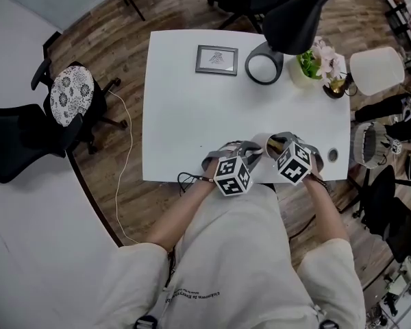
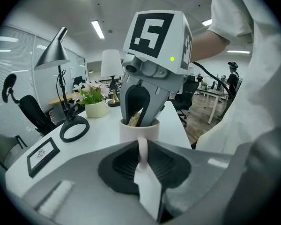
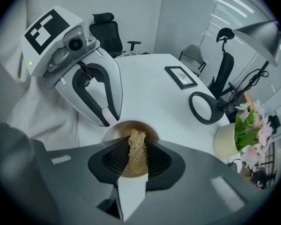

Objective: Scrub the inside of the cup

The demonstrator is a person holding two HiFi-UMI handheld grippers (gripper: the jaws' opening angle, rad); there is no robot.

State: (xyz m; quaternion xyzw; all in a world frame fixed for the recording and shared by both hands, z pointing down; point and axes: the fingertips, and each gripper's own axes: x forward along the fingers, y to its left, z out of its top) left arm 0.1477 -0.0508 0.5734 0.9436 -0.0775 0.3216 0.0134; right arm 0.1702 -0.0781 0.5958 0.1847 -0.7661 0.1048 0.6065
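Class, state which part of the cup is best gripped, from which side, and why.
Best grip the cup by its handle, probably coming level from the side where it juts out: the thin upright loop fits between jaws and leaves the open mouth free.

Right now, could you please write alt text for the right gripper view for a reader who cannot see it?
The right gripper holds a tan fibrous scrubber down in a pale cup on a white table. The left gripper, at upper left, holds the cup by its handle.
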